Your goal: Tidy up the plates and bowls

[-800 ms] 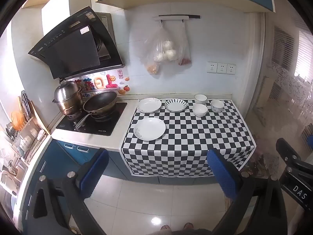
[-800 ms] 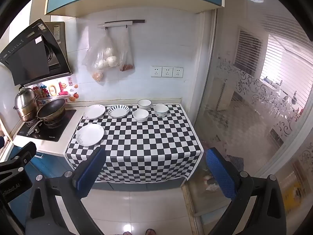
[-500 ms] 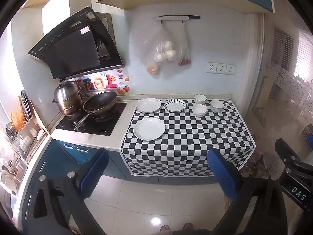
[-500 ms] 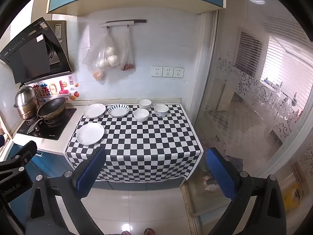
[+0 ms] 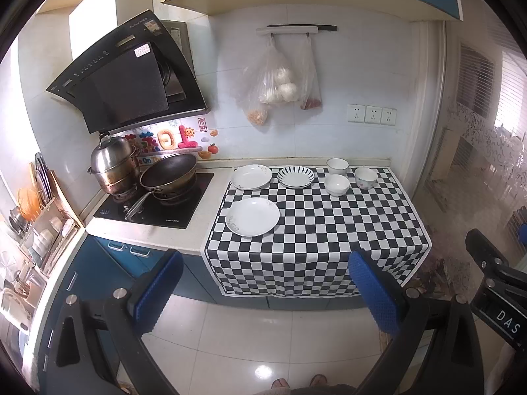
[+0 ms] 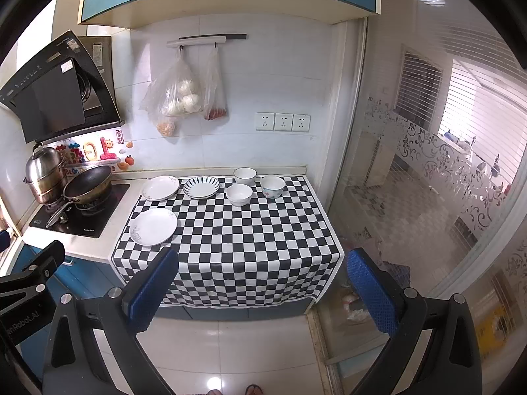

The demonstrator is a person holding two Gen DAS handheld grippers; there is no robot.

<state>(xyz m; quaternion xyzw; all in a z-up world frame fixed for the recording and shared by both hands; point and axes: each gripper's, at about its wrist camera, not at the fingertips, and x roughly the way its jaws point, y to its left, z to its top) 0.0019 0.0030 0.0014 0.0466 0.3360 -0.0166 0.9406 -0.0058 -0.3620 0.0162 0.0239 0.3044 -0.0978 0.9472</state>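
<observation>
On a counter under a black-and-white checked cloth [image 5: 316, 230] lie a white plate at the front left [image 5: 252, 216] [image 6: 153, 226], a white plate at the back left [image 5: 251, 176] [image 6: 160, 188] and a blue-striped plate [image 5: 295, 176] [image 6: 201, 187]. To their right stand three white bowls: one at the back [image 5: 337, 166] [image 6: 244, 175], one in front of it [image 5: 337, 185] [image 6: 239, 194], one with a flower print [image 5: 365, 177] [image 6: 272, 187]. My left gripper [image 5: 265, 289] and right gripper [image 6: 260, 286] are open and empty, well back from the counter above the floor.
A hob [image 5: 154, 204] left of the cloth carries a wok [image 5: 169, 174] and a steel pot [image 5: 113, 164]. A range hood [image 5: 128, 75] hangs above. Plastic bags [image 5: 280, 82] hang on the wall. A dish rack [image 5: 42, 223] stands far left. A glass partition [image 6: 428, 181] is on the right.
Both views have shifted very slightly; the right wrist view has drifted a little downward. The dishes have not moved and both grippers stay open.
</observation>
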